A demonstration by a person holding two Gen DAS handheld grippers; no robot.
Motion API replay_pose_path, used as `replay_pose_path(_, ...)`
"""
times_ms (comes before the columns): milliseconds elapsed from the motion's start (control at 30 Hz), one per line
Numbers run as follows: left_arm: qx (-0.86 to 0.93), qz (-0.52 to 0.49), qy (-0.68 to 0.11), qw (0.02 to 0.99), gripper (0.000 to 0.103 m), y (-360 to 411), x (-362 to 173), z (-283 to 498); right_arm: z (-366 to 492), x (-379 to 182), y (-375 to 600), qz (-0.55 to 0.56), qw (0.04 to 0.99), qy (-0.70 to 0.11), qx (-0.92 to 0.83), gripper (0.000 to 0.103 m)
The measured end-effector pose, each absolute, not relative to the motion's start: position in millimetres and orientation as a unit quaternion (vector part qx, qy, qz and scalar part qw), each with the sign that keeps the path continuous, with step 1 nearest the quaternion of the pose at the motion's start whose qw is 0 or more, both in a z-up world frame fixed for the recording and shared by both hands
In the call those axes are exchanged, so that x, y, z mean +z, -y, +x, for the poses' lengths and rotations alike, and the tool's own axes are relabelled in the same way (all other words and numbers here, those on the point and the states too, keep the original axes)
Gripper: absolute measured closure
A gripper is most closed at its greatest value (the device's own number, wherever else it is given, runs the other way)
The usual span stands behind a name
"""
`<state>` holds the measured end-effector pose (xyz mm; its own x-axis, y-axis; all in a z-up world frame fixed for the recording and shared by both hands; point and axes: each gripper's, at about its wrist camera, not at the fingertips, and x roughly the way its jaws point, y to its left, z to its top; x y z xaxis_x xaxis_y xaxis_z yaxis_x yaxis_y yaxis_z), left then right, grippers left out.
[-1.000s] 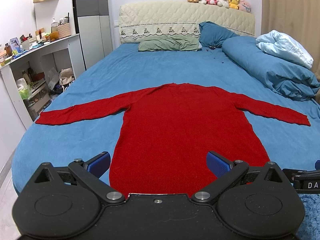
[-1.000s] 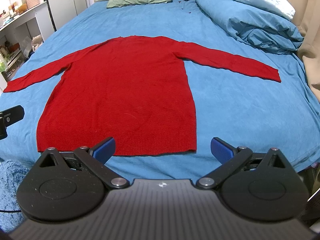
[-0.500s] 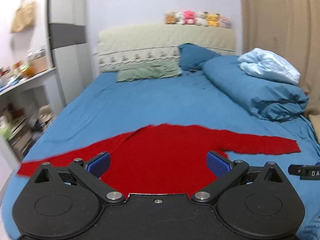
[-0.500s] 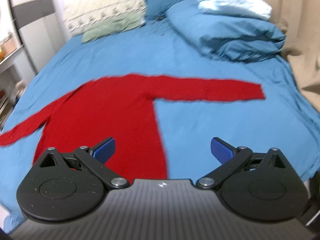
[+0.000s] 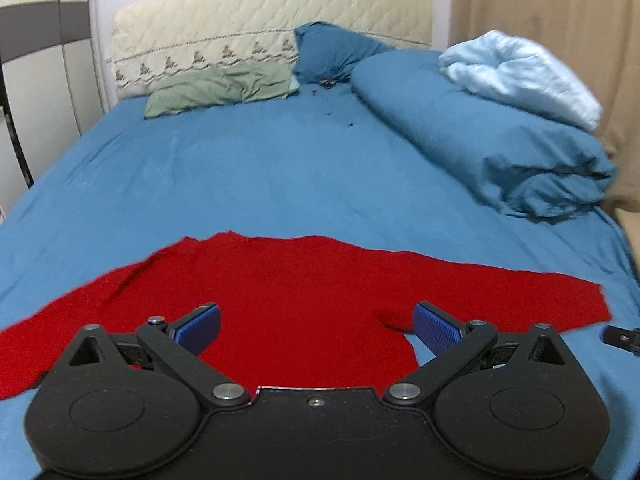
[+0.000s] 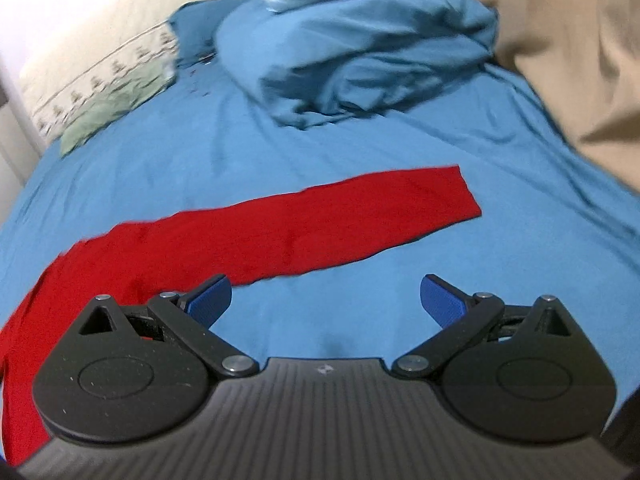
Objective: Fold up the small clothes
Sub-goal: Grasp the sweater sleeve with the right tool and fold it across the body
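Sweater (image 5: 288, 300) lies flat across the near end of the bed (image 5: 280, 176), one sleeve (image 6: 320, 224) reaching toward the right edge. Left hand-held gripper (image 5: 316, 326) hangs over the sweater's body, fingers spread and empty. Right hand-held gripper (image 6: 326, 300), likewise spread and empty, sits just short of the sleeve.

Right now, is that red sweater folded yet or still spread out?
Spread out: the red sweater lies flat on the bed, its sleeve stretched sideways.
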<state>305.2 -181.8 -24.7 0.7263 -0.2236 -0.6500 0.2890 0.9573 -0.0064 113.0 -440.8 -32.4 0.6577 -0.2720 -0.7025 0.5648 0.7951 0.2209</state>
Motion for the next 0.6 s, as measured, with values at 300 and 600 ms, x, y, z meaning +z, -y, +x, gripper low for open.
replay_pose_path(300, -0.135, 0.093, -0.403, 0.9, 0.0, 210.2, -114.1, 369.0, 146.3, -121.1, 500.3, 0.251, 0.874, -0.318, -0.267, 0.008)
replay_pose_path(600, -0.129, 0.056, -0.471, 0.871, 0.0, 203.0, -166.4, 408.5, 169.9, -149.5, 527.9, 0.265, 0.87, -0.271, -0.316, 0.055)
